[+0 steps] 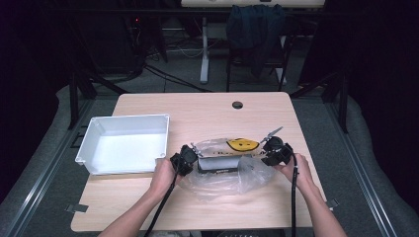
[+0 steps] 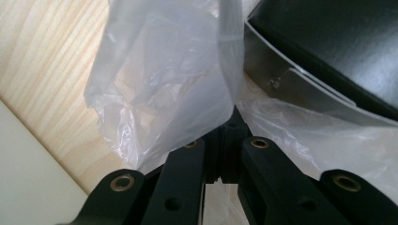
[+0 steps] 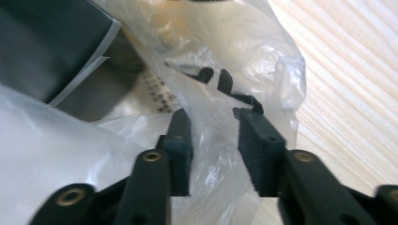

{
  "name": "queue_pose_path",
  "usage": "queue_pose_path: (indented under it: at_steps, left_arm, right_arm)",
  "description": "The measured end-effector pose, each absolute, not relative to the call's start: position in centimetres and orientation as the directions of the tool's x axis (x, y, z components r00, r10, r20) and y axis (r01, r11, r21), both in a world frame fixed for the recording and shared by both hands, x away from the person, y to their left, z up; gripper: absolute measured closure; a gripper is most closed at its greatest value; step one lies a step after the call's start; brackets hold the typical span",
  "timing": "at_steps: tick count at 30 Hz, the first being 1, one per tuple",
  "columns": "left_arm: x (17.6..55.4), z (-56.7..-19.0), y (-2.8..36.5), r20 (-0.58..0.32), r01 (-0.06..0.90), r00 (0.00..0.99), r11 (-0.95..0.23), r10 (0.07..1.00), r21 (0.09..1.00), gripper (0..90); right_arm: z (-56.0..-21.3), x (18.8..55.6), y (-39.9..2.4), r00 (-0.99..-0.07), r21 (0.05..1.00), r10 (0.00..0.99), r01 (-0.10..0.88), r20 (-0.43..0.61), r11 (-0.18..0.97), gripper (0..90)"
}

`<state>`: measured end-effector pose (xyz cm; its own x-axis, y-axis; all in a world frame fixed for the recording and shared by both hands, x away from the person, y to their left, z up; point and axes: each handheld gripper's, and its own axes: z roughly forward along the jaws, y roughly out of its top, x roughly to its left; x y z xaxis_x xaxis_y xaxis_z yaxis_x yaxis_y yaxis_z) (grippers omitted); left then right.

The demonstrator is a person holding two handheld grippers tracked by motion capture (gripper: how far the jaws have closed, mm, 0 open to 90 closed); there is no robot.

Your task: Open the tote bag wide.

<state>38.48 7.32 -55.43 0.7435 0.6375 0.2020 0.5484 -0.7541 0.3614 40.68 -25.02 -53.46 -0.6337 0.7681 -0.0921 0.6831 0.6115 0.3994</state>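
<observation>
A clear plastic bag (image 1: 225, 173) with a dark box (image 1: 217, 163) inside lies on the wooden table (image 1: 197, 111), at 3 o'clock from the white bin (image 1: 123, 143). The left gripper (image 1: 187, 159) — at the bag's 9 o'clock end — has its jaws pinched tight on the film. The right gripper (image 1: 274, 151), at the 3 o'clock end, has its jaws partly apart, film between them, pads not pressing.
</observation>
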Motion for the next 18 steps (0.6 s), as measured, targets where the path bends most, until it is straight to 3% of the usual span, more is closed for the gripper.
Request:
queue_pose_path:
  at_steps: [2, 9, 15, 17, 18]
  left_arm:
    - [38.6, -55.3, 7.6, 0.186, 0.553, 0.743, -0.747, 0.643, 0.37, 89.2]
    - [38.7, -54.0, 8.4, 0.154, 0.564, 0.738, -0.725, 0.657, 0.394, 73.0]
    - [38.6, -53.5, 8.8, 0.134, 0.566, 0.739, -0.717, 0.66, 0.407, 69.2]
    - [38.6, -53.6, 8.8, 0.126, 0.566, 0.747, -0.725, 0.652, 0.392, 70.6]
    - [38.5, -53.7, 8.7, 0.125, 0.565, 0.75, -0.727, 0.65, 0.391, 71.6]
  right_arm:
    - [-52.6, 40.3, -25.7, -0.633, 0.448, 0.772, 0.676, -0.054, 0.585, 58.0]
    - [-47.9, 38.6, -26.6, -0.641, 0.566, 0.767, 0.64, 0.02, 0.52, 44.7]
    - [-45.8, 36.5, -23.6, -0.749, 0.589, 0.658, 0.565, 0.074, 0.577, 36.3]
    - [-46.0, 35.9, -22.2, -0.788, 0.569, 0.61, 0.542, 0.088, 0.618, 40.8]
    - [-46.4, 35.5, -21.4, -0.798, 0.547, 0.598, 0.532, 0.069, 0.646, 49.5]
